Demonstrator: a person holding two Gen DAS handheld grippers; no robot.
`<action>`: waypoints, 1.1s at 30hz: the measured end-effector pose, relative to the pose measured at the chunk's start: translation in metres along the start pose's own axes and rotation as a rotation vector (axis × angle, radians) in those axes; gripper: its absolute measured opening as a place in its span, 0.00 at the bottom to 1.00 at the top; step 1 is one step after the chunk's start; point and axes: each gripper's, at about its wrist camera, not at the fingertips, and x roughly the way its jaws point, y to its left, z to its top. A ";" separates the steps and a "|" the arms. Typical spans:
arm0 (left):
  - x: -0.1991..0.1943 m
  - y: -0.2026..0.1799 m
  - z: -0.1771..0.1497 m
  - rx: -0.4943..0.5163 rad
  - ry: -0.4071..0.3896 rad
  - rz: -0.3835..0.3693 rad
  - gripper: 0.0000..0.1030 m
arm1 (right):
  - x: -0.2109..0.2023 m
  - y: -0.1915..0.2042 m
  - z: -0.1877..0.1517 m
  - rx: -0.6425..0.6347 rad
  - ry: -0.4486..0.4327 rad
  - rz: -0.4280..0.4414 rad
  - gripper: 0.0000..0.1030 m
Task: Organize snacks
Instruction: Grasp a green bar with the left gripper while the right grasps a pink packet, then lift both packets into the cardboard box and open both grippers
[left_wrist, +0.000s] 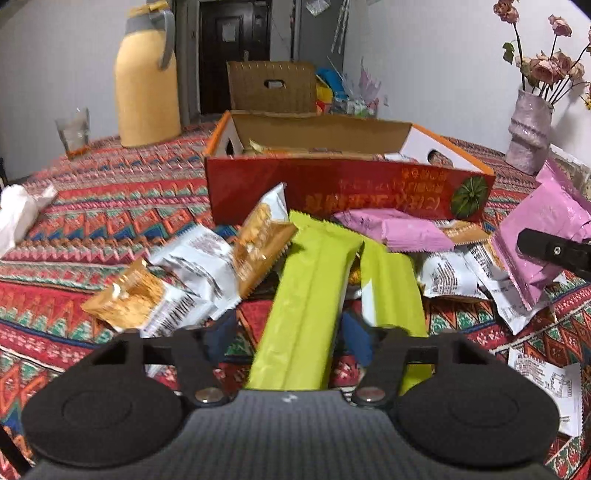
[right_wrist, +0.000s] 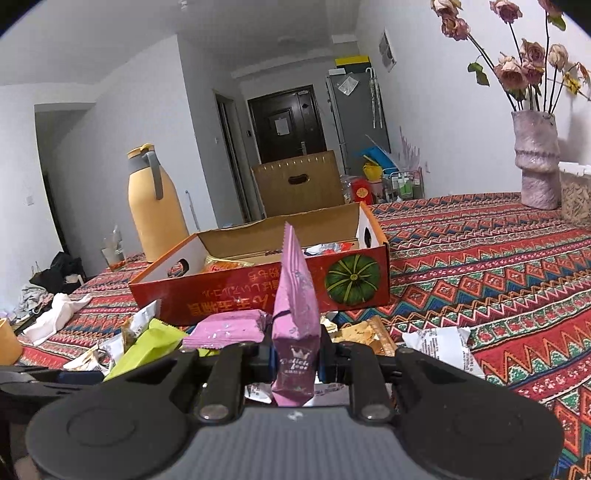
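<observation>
A red cardboard box (left_wrist: 332, 192) with a pumpkin print stands open on the patterned tablecloth; it also shows in the right wrist view (right_wrist: 229, 295) with snacks inside. Snack packets lie heaped in front of it. My left gripper (left_wrist: 288, 332) is open, its blue-padded fingers (left_wrist: 218, 334) on either side of a long green packet (left_wrist: 310, 306), apart from it. A second green packet (left_wrist: 391, 288) lies beside. My right gripper (right_wrist: 295, 354) is shut on a pink packet (right_wrist: 295, 310), held upright above the heap. It shows at the right edge of the left wrist view (left_wrist: 550, 254).
A yellow thermos jug (left_wrist: 146, 88) and a glass (left_wrist: 74, 131) stand far left. A vase of dried roses (right_wrist: 537, 158) stands at far right. A brown carton (left_wrist: 273, 86) is behind the table. White cloth (left_wrist: 18, 214) lies at the left edge. Pink (left_wrist: 399, 229) and white-gold packets (left_wrist: 199, 266) surround the green ones.
</observation>
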 end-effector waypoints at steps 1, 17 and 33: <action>0.002 0.000 0.000 -0.001 0.008 -0.013 0.44 | 0.000 0.000 -0.001 0.003 0.001 0.003 0.18; -0.002 -0.003 0.000 0.011 -0.019 -0.034 0.37 | 0.001 -0.001 -0.004 0.010 -0.013 0.001 0.18; -0.053 -0.008 0.022 0.013 -0.177 -0.037 0.36 | -0.019 0.006 0.010 -0.009 -0.071 -0.008 0.18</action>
